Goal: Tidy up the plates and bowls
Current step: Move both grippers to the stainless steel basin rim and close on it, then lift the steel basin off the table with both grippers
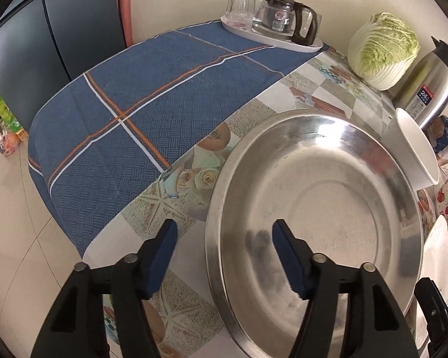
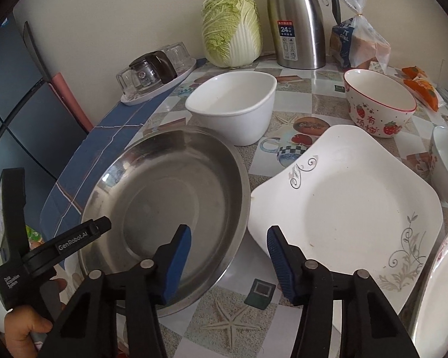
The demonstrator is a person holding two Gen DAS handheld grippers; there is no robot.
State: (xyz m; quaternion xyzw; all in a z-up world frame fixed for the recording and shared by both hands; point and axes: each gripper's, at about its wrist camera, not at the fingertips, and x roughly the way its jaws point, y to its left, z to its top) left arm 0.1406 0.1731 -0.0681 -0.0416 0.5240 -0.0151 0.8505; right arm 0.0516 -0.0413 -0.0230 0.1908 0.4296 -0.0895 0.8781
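A large round steel plate (image 1: 328, 197) lies on the patterned table; it also shows in the right wrist view (image 2: 170, 205). My left gripper (image 1: 224, 256) is open, its jaws on either side of the plate's near-left rim. My right gripper (image 2: 228, 261) is open and empty, above the gap between the steel plate and a square white plate (image 2: 352, 208). Behind stand a white oval bowl (image 2: 236, 104) and a strawberry-print bowl (image 2: 379, 104). The white bowl's edge (image 1: 415, 152) shows in the left wrist view.
A blue checked cloth (image 1: 128, 125) covers the table's left part. At the back stand a tray with glasses and a glass pot (image 1: 271, 21), a cabbage (image 2: 233, 29), a steel thermos (image 2: 298, 21) and bagged bread (image 2: 358, 41). More dishes (image 2: 445, 161) sit at right.
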